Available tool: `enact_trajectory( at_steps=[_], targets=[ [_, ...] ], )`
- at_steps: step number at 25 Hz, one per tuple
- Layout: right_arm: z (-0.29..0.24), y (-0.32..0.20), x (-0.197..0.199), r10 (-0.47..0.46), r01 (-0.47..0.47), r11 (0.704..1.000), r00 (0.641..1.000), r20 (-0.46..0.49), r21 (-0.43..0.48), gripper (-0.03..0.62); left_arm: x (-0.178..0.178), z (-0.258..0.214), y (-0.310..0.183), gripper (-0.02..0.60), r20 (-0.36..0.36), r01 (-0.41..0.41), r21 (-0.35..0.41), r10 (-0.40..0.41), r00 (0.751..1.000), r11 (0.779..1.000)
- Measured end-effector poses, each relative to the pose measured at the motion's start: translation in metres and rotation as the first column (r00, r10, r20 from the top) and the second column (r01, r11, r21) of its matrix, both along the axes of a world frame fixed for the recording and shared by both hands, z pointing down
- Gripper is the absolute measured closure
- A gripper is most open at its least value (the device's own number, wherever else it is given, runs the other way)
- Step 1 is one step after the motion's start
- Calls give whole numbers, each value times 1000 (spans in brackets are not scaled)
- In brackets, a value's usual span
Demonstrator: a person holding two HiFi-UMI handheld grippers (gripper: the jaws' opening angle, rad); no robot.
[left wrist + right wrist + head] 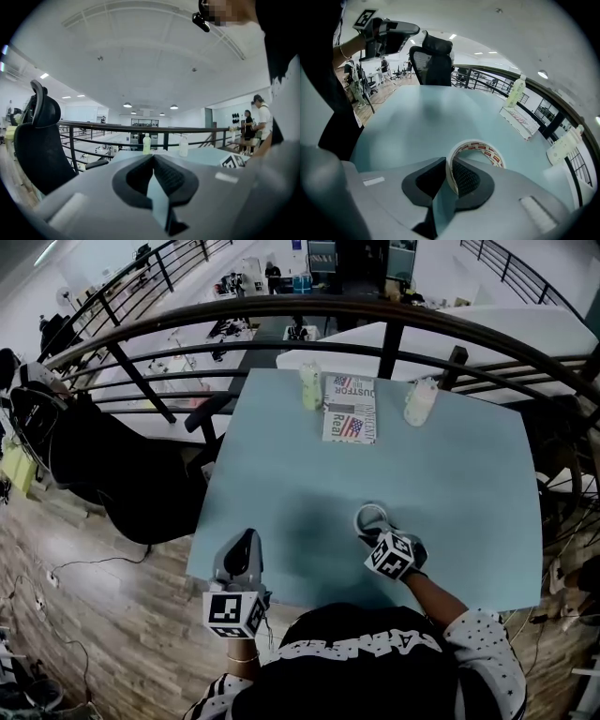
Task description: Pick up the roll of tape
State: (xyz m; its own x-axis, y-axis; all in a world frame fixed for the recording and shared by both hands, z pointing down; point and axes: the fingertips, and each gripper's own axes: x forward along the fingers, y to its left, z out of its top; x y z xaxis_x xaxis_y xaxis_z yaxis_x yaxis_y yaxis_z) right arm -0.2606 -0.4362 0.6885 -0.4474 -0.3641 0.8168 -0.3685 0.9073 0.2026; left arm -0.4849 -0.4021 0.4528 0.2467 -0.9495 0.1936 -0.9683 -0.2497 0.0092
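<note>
— Black top (366, 681) of the person fills the bottom edge. What's just past it?

— Two grippers. At the 7 o'clock corner of the pale blue table (450, 484), the left gripper (244, 538) has its tips together with nothing between them. At 6 o'clock the right gripper (449, 163) is pinched on the wall of the roll of tape (480, 147), one jaw inside the ring and one outside. The roll is on the tabletop near the front edge.

— And the far side?

— A yellow-green bottle (310, 386) at 11 o'clock, a folded printed paper (349, 409) at 12 and a white bottle (421, 401) at 1.

— The room?

— A curved black railing (281, 310) rings the table, with an open office below it. A black chair (122, 474) stands at 9 o'clock on the wood floor (84, 615). Overhead is a white ceiling (150, 56).
</note>
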Motion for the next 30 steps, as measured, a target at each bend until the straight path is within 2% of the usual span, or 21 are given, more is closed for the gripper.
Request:
enact_trajectory(
  at_steps=[5, 18, 30],
  targets=[
    [-10, 4, 8, -1, 1, 1000, 1000, 19, 18, 542, 10, 3, 4, 581, -19, 0, -36, -1, 1000, 999],
    [-72, 9, 18, 23, -39, 995, 986, 165, 90, 542, 43, -8, 4, 581, -17, -40, 7, 41, 999, 999],
    [-136, 16, 43, 42, -90, 987, 946, 321, 136, 542, 88, -8, 4, 581, -26, -89, 3, 89, 996, 996]
  ],
)
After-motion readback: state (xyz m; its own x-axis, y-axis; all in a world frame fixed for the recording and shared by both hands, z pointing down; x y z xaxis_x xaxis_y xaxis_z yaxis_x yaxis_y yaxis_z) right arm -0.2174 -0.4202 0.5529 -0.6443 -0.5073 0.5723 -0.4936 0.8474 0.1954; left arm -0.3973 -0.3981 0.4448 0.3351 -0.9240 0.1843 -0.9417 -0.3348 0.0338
